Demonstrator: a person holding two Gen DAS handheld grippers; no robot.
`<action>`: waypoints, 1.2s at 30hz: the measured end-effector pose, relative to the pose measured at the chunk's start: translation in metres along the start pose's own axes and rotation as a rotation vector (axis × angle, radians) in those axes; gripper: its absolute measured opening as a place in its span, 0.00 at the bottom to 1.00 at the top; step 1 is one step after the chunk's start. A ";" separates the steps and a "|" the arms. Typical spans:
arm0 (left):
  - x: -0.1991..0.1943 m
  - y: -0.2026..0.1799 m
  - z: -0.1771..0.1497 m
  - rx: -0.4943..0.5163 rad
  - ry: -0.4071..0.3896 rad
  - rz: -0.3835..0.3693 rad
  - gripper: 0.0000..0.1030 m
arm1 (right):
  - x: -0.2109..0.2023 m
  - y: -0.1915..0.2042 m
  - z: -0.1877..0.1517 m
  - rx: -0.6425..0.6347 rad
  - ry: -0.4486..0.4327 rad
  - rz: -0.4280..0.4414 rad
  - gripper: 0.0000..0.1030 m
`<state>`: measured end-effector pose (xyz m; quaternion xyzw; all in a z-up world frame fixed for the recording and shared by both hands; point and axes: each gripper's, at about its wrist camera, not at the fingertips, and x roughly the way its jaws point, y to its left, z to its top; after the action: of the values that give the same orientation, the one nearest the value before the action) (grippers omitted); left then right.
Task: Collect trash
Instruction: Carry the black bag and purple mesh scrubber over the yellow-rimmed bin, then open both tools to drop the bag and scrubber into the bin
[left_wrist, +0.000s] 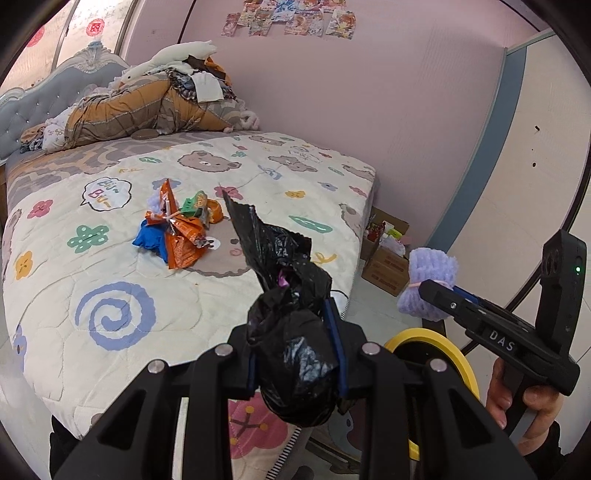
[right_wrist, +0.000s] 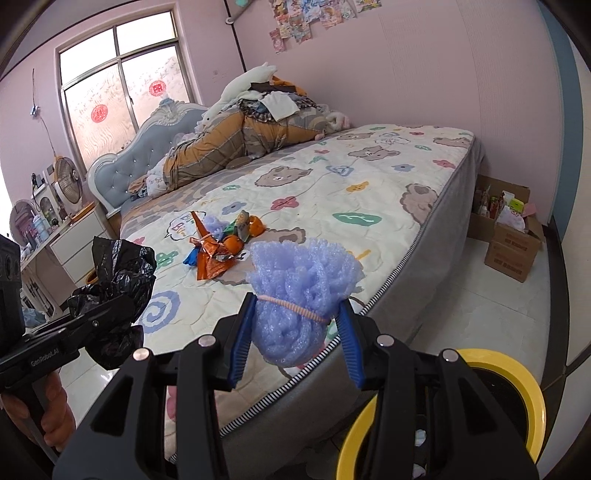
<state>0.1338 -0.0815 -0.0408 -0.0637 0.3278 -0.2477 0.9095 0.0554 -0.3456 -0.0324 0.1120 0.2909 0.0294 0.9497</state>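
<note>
One crumpled black bag (left_wrist: 291, 354) sits clamped in the left claw (left_wrist: 297, 363), held above the edge of the bed (left_wrist: 184, 295). One purple foam net (right_wrist: 295, 299), tied with a pink band, is gripped by the right claw (right_wrist: 295, 343), also over the bed's edge. A small heap of wrappers (left_wrist: 177, 229) lies on the quilt; how many cannot be counted, since they overlap. One yellow-rimmed bin (right_wrist: 532, 398) stands on the floor below, mostly hidden behind the claws. A cardboard box (right_wrist: 511, 243) sits by the wall.
</note>
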 end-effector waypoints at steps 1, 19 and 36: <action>0.000 -0.004 0.000 0.007 0.004 -0.006 0.27 | -0.002 -0.002 0.000 0.004 0.000 -0.003 0.40; 0.035 -0.067 -0.015 0.061 0.160 -0.151 0.27 | -0.047 -0.060 -0.010 0.080 -0.018 -0.113 0.40; 0.064 -0.129 -0.041 0.143 0.269 -0.234 0.27 | -0.083 -0.123 -0.038 0.187 0.006 -0.181 0.41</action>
<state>0.0979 -0.2236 -0.0732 -0.0031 0.4182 -0.3807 0.8247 -0.0359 -0.4675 -0.0454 0.1732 0.3040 -0.0835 0.9331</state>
